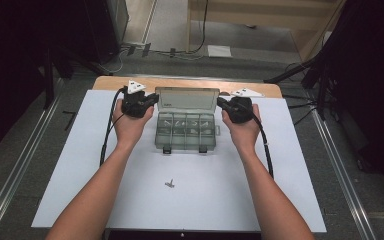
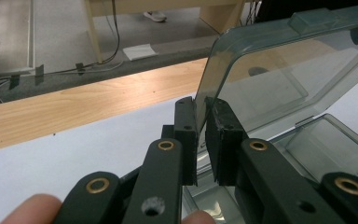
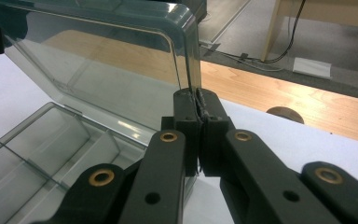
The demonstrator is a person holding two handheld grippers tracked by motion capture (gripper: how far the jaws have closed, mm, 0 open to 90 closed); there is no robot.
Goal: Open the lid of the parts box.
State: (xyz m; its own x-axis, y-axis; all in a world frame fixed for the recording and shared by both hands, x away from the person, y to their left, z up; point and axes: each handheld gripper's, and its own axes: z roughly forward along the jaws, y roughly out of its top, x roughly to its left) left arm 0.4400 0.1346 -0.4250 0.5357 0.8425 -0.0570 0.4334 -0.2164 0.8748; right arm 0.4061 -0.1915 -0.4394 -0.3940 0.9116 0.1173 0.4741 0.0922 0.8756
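Note:
A clear smoky plastic compartment box [image 1: 186, 140] sits on the white mat, its lid [image 1: 187, 98] standing upright at the back. My left gripper [image 1: 152, 100] is shut on the lid's left edge; in the left gripper view the jaws [image 2: 201, 126] pinch the lid [image 2: 279, 79] near its lower corner. My right gripper [image 1: 221, 102] is shut on the lid's right edge, and in the right gripper view the pads [image 3: 198, 107] press together on the lid [image 3: 107, 56]. Below the lid the box's divided tray [image 3: 42, 140] lies open.
A small metal part [image 1: 169, 183] lies on the white mat [image 1: 80, 165] in front of the box, between my forearms. Two latches [image 1: 167, 149] hang at the box's front. A wooden table edge [image 1: 180, 81] runs behind the mat, with floor and cables beyond.

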